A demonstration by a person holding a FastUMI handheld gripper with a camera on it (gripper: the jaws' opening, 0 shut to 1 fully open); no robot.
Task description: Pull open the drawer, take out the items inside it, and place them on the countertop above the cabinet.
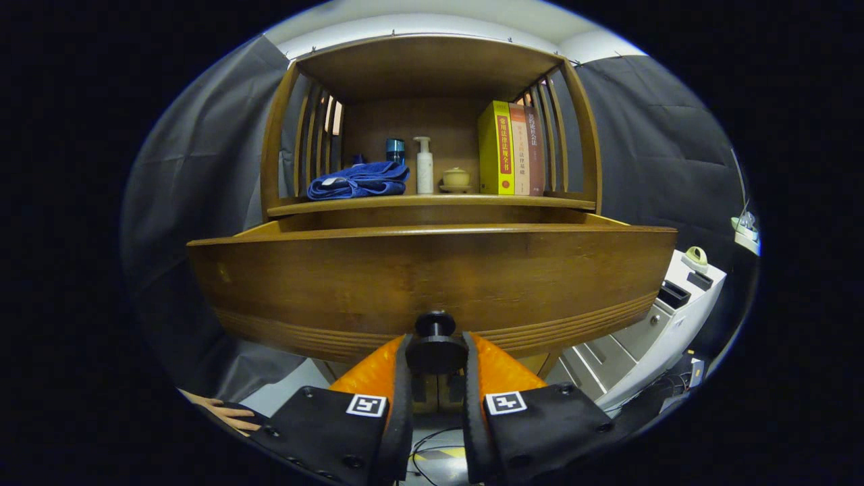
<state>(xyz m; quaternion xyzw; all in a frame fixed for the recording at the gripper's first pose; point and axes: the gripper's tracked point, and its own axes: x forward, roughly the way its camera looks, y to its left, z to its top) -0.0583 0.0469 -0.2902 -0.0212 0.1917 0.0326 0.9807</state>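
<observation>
The wooden drawer (432, 277) stands pulled out from the cabinet, its wide front panel facing me. A dark round knob (435, 341) sits low on the middle of that panel. My gripper (436, 358) is shut on the knob, one finger pressing each side of it. From this low angle the drawer's inside is hidden behind the front panel. Above the drawer runs the countertop (432, 200), a wooden shelf with slatted sides.
On the countertop lie a folded blue cloth (359, 181), a dark cup (395, 150), a white pump bottle (424, 165), a small lidded jar (455, 179) and upright books (509, 148). A white appliance (665, 314) stands lower right. A hand (219, 410) shows beside the left finger.
</observation>
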